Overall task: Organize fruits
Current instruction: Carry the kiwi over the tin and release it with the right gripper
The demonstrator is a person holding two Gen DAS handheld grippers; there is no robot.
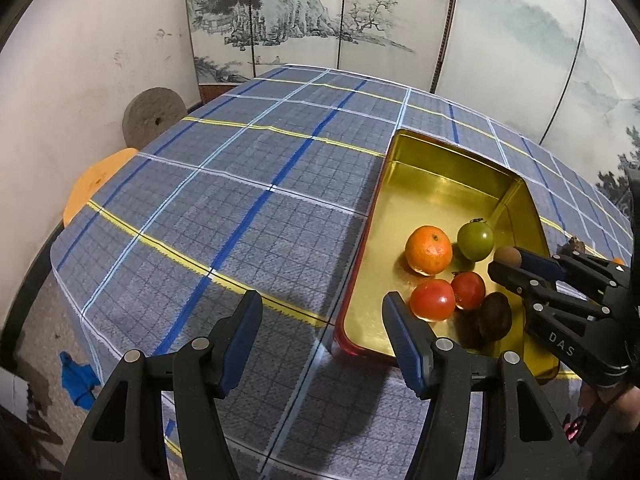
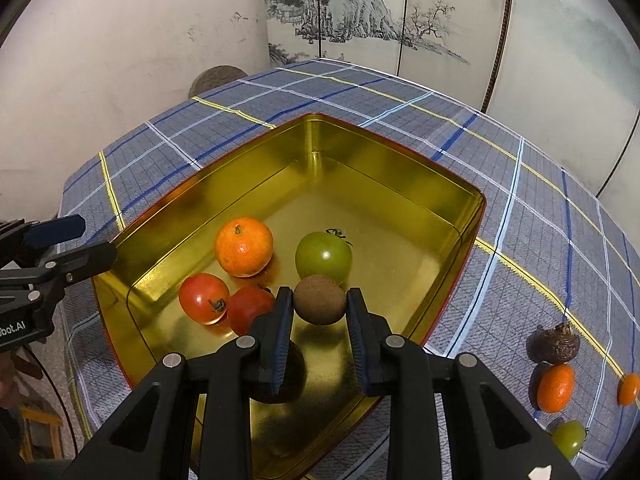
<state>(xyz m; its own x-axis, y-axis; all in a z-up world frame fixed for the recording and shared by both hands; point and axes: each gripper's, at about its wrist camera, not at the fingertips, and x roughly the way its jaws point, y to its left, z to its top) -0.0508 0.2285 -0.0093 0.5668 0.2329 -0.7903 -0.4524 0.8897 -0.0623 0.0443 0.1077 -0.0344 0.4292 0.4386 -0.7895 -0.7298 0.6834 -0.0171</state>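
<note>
A gold tin (image 2: 400, 152) with a red outside stands on the checked tablecloth. In it lie a mandarin (image 2: 243, 246), a green tomato (image 2: 323, 256), two red tomatoes (image 2: 203, 298) (image 2: 248, 308) and a dark brown fruit (image 1: 495, 316). My right gripper (image 2: 319, 301) is shut on a small round brown fruit (image 2: 320, 312), held just above the tin's floor near the green tomato. My left gripper (image 1: 324, 332) is open with nothing between its fingers. It hovers over the tin's near left corner (image 1: 344, 340).
On the cloth right of the tin lie a wrinkled dark fruit (image 2: 554, 344), two mandarins (image 2: 555, 388) (image 2: 628, 389) and a green fruit (image 2: 568, 438). A painted folding screen (image 1: 320, 12) and a wall close off the far side. A stone disc (image 1: 154, 116) and an orange seat (image 1: 96, 184) stand left of the table.
</note>
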